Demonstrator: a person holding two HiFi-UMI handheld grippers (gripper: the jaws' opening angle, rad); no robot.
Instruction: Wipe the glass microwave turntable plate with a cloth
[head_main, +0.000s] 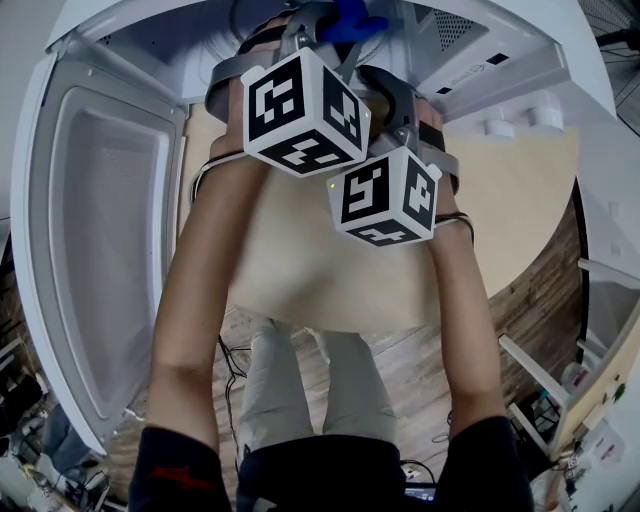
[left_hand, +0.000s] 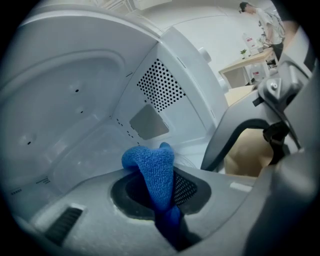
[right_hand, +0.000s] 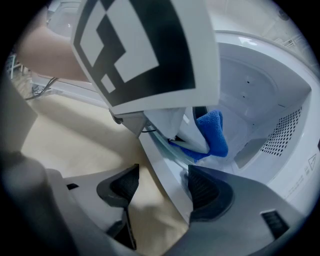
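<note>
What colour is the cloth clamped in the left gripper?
Blue. The cloth shows best in the left gripper view.

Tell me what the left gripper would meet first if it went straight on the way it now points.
Probably the microwave's white inner wall, around the grey panel next to the perforated vent. The blue cloth in the left gripper's fingers would touch first. Depth is unclear.
</note>
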